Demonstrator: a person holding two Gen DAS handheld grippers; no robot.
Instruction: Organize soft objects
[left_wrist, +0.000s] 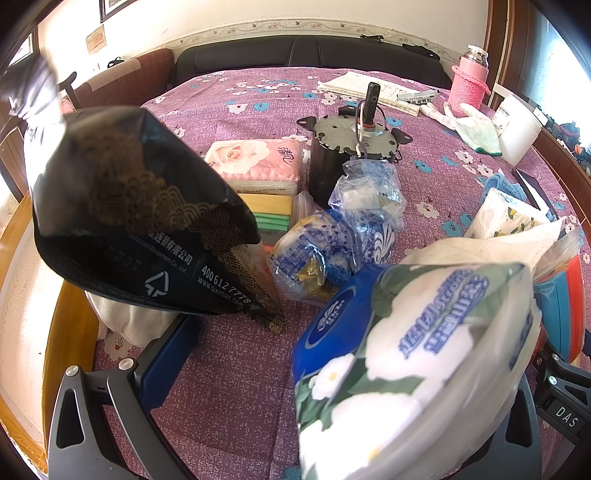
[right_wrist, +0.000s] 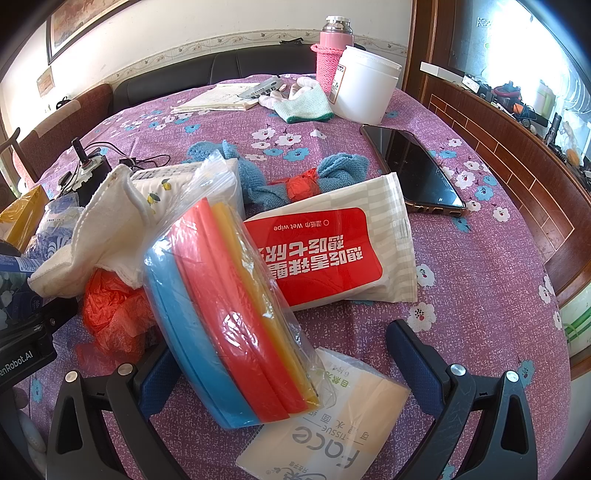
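Where the soft goods crowd the near side of the counter, a floral tissue pack sits between the spread fingers of the left tool, though whether those fingers press on it cannot be told. The right tool stands wide, its left finger against a clear bag of coloured sponges that leans on a red wet wipe pack, with a face tissue pack underneath. A black foil bag hangs blurred above the left side. The counter is round and wears a purple floral cloth (wooden rim showing at the left). Farther back stand a small motor, a phone, a white tub and a pink flask. A dark sofa lines the pale wall beyond.
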